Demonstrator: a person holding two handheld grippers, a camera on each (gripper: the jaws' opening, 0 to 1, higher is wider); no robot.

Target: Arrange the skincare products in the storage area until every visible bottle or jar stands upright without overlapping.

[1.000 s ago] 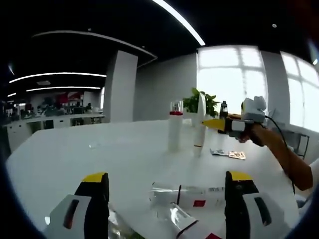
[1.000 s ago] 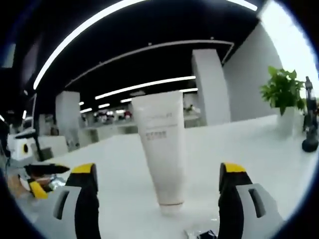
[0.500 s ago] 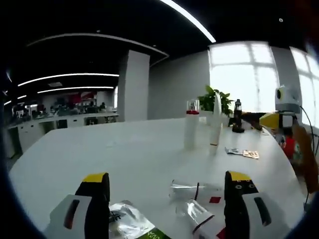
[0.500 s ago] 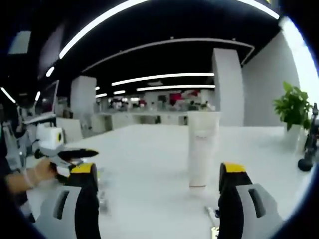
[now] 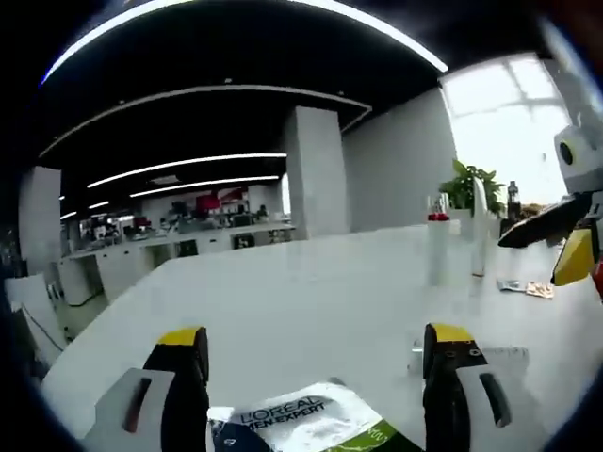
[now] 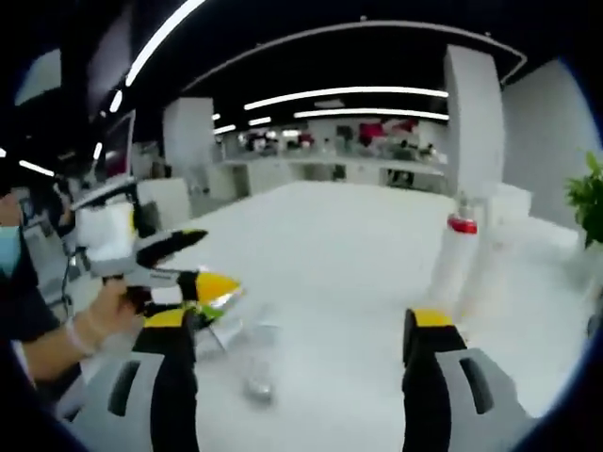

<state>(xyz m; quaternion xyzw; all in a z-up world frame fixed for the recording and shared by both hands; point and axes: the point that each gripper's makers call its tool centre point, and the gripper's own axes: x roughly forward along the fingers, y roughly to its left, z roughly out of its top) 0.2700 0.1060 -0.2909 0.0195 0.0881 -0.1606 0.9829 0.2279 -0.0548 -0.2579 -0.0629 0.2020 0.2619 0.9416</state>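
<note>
A clear bottle with a red band (image 5: 438, 250) stands upright at the far right of the white table (image 5: 311, 292), with a white tube (image 5: 479, 228) upright just behind it. In the right gripper view the banded bottle (image 6: 456, 260) hides most of the tube (image 6: 492, 266). Another clear bottle (image 5: 485, 356) lies on its side behind my left gripper's right jaw. A L'Oreal sachet (image 5: 303, 423) lies flat under my left gripper (image 5: 315, 336), which is open and empty. My right gripper (image 6: 301, 320) is open too, well short of the standing pair. A blurred clear bottle (image 6: 252, 363) lies before it.
My right gripper (image 5: 551, 247) enters the left gripper view from the right. A hand holds my left gripper (image 6: 219, 261) at the left of the right gripper view. Small sachets (image 5: 528, 288) lie near the standing bottles. A potted plant (image 5: 466, 188) and a dark bottle (image 5: 513, 199) stand at the far edge.
My right gripper has backed away from the white tube, which stays standing on its own, and its view has swung left. My left gripper's view has also swung left, over the sachet.
</note>
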